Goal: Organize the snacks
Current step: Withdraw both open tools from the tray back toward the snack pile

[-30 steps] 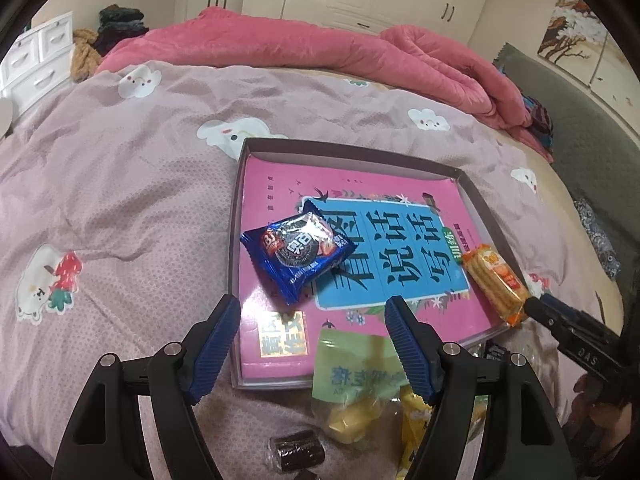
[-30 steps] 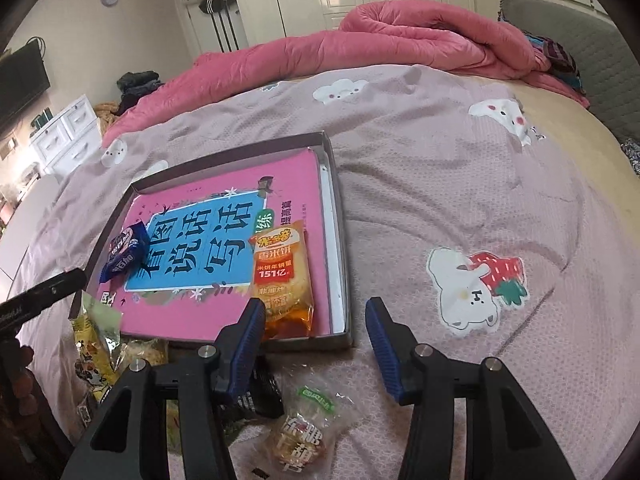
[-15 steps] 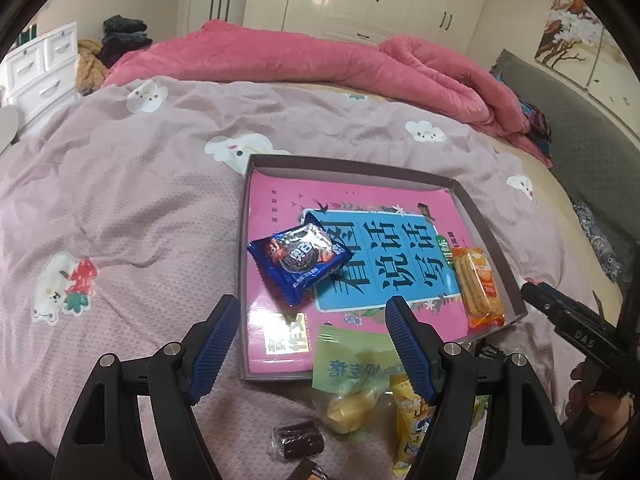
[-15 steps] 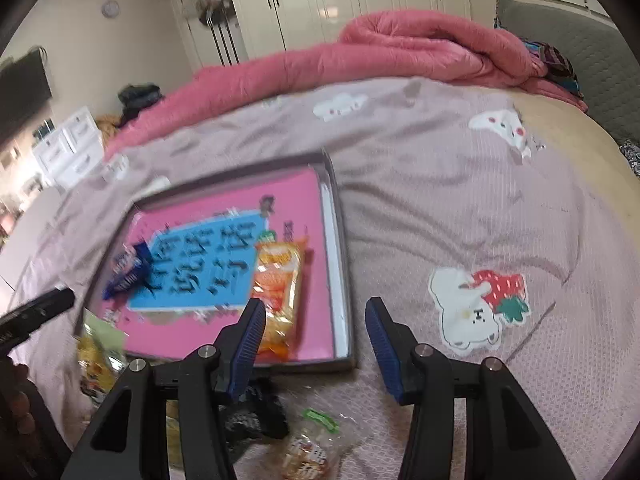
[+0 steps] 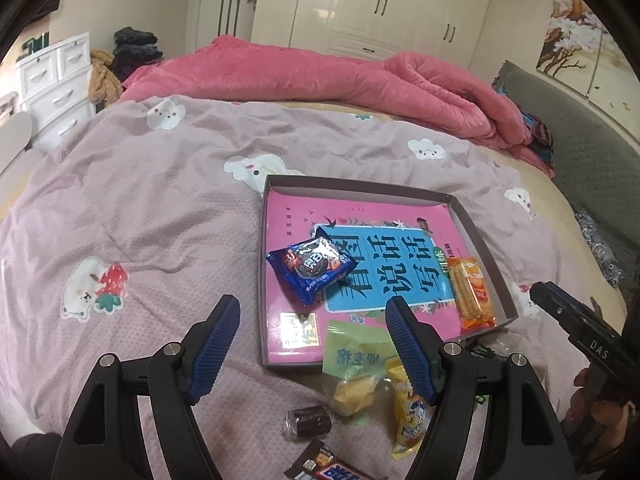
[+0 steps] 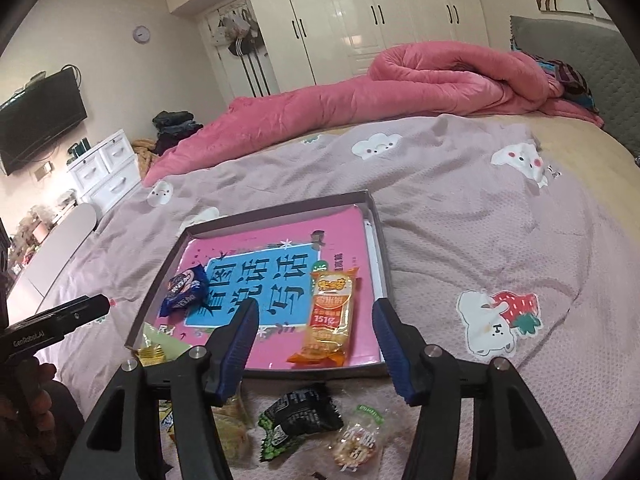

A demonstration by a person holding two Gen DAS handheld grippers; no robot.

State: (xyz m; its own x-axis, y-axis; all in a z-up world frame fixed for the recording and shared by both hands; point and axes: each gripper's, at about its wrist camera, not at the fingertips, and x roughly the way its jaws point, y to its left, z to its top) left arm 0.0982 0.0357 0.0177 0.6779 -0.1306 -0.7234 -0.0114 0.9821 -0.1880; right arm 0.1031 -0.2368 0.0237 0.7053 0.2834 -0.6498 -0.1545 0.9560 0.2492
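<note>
My left gripper (image 5: 312, 344) and my right gripper (image 6: 316, 346) both stand wide apart with nothing between the blue pads, held above the near edge of the shallow grey cardboard tray (image 5: 486, 250) on the mauve printed bedcover (image 5: 160, 216). Inside the tray, on its pink and blue printed liner, the blue foil biscuit packet (image 5: 313, 270) lies at the left and the orange rice-cracker packet (image 6: 330, 314) at the right. Loose on the bedcover just near of the tray lie the green-topped clear sweet bag (image 5: 354, 364), the yellow snack packet (image 5: 410, 416), the small dark wrapped roll (image 5: 308, 422), the black and green packet (image 6: 300, 416) and the clear round-biscuit packet (image 6: 356, 438).
</note>
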